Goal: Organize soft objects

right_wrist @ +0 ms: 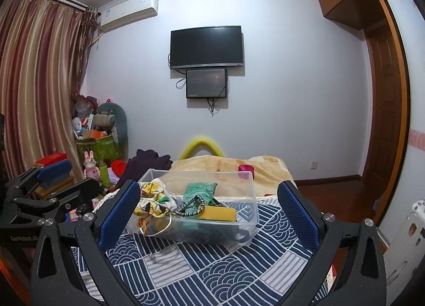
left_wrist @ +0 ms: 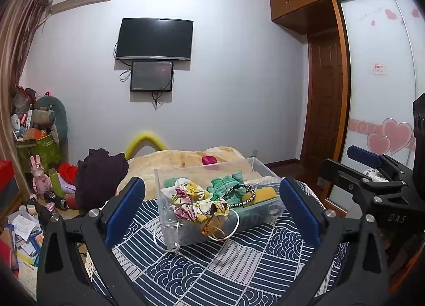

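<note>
A clear plastic box [left_wrist: 170, 229] stands on the blue-and-white patterned cloth [left_wrist: 212, 271]. It holds a floral fabric piece [left_wrist: 191, 199], a green cloth [left_wrist: 225, 183], a yellow sponge [left_wrist: 263, 194], a black-and-white braided band [left_wrist: 239, 194] and gold rings [left_wrist: 215, 231]. My left gripper [left_wrist: 212, 210] is open and empty, its blue pads on either side of the box, short of it. In the right wrist view the box [right_wrist: 247, 215] sits between my open, empty right gripper's [right_wrist: 209, 213] pads, with the floral fabric [right_wrist: 154, 199] and sponge [right_wrist: 220, 213] inside.
A beige blanket [left_wrist: 180, 159] with a small magenta object [left_wrist: 209, 159] lies behind the box. A dark garment [left_wrist: 101, 175] sits at the left. Toys, papers and a green bin [left_wrist: 39, 149] clutter the floor at left. A wardrobe [left_wrist: 377, 93] stands at right.
</note>
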Motion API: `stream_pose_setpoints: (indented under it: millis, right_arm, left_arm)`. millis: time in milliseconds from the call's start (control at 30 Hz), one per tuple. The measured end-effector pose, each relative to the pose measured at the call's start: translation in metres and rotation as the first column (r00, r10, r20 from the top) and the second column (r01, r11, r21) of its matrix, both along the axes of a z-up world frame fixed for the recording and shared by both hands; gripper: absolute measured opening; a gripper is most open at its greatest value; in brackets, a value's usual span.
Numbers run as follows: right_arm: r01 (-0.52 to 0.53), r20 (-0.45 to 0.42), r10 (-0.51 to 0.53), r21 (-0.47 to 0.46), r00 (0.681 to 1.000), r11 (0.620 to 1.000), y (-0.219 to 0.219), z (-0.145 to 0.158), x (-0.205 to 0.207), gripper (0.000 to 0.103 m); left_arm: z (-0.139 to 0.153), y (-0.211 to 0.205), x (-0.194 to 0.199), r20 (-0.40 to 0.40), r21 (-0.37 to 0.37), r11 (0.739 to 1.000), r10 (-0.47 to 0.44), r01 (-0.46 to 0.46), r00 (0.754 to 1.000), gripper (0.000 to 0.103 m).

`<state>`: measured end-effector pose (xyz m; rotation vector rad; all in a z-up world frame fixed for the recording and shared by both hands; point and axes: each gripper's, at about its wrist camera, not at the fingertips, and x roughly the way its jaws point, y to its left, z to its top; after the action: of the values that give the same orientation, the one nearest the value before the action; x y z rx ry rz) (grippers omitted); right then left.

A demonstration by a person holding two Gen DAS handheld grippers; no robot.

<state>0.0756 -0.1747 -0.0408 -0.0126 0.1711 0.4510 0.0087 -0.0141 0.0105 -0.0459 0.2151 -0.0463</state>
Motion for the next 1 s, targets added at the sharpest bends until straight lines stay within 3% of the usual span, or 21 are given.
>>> stream_pose_setpoints:
  millis: [1000]
  right_arm:
    - [-0.008,-0.006,0.008,0.002,1.0,1.0,0.002,0.0009,-0.0006,0.103]
  left_arm:
    - [-0.0016,0.0052,0.0037,-0.022,-0.038,0.999,-0.023,0.022,0.999,0.103]
